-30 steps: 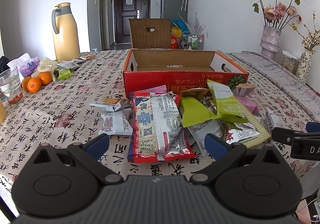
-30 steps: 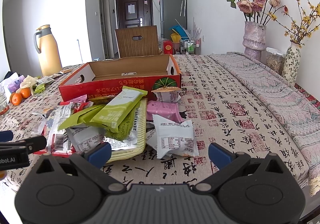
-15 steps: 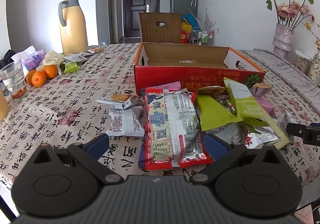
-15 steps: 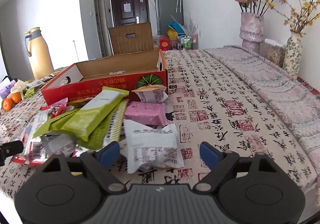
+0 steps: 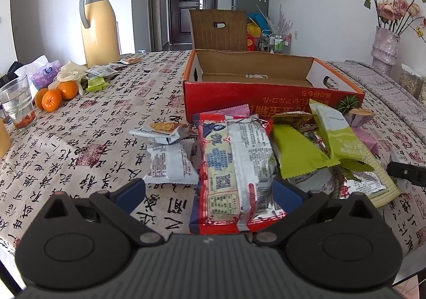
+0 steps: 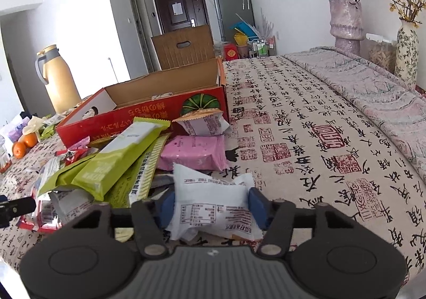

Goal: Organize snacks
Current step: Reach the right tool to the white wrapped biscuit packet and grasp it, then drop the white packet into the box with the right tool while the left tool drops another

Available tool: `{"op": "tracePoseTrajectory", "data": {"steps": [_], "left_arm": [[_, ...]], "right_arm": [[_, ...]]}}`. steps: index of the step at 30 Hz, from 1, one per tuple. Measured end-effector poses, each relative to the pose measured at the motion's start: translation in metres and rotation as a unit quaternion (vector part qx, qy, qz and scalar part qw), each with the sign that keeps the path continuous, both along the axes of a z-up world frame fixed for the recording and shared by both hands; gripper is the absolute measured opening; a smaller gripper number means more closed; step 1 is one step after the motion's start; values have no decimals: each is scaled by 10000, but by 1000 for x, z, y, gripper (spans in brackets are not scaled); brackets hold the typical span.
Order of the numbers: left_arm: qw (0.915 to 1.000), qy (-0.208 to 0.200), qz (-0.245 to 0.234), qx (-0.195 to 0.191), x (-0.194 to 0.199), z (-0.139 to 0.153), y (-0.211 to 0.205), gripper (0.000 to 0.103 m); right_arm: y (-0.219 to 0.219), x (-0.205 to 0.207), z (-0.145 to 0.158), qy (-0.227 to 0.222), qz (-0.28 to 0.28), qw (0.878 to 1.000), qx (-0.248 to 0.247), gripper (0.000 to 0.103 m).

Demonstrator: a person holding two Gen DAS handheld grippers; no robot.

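A pile of snack packets lies in front of an open red cardboard box (image 5: 271, 97), also in the right wrist view (image 6: 149, 115). My left gripper (image 5: 209, 192) is open, its fingers either side of the near end of a red-edged packet (image 5: 237, 171). My right gripper (image 6: 211, 204) has closed in around a white packet (image 6: 213, 205), its blue pads at the packet's two sides. Green packets (image 6: 119, 157), a pink packet (image 6: 194, 152) and a small white packet (image 5: 170, 161) lie in the pile.
A yellow thermos (image 5: 98, 27), oranges (image 5: 57, 93), a glass (image 5: 17, 103) and tissues stand at the left. Flower vases (image 6: 346, 20) stand at the far right. A brown chair back (image 5: 218, 29) rises behind the box. The patterned tablecloth (image 6: 319, 125) stretches right.
Both grippers moved forward and down to the pile. The right gripper's fingers narrowed from wide open onto the white packet. The left gripper stays open.
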State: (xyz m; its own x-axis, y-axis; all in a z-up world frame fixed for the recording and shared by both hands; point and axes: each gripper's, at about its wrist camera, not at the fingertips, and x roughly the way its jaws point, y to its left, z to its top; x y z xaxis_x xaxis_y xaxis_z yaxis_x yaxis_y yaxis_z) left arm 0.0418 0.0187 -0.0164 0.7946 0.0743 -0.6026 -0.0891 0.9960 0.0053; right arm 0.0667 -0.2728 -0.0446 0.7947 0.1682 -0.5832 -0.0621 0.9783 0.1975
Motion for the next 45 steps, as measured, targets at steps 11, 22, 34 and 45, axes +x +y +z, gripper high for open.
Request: {"op": "tracePoseTrajectory", "data": {"steps": [11,22,34,45], "left_arm": [[9997,-25,251,-39,4,4,21,103],[9981,43,607,77,34,4,47,103],[9962,442,739,132,75,-15,57,98],[9968,609,522,16,71,-23,54,44]], "right_arm": [[-1,-14,13,-270,-145,9995,-112,45],[3,-6,22,-419,-262,9984,-273,45],[14,18,17,-275,-292,9985,-371,45],[21,21,16,-237,-165,9989,-357,46]]}}
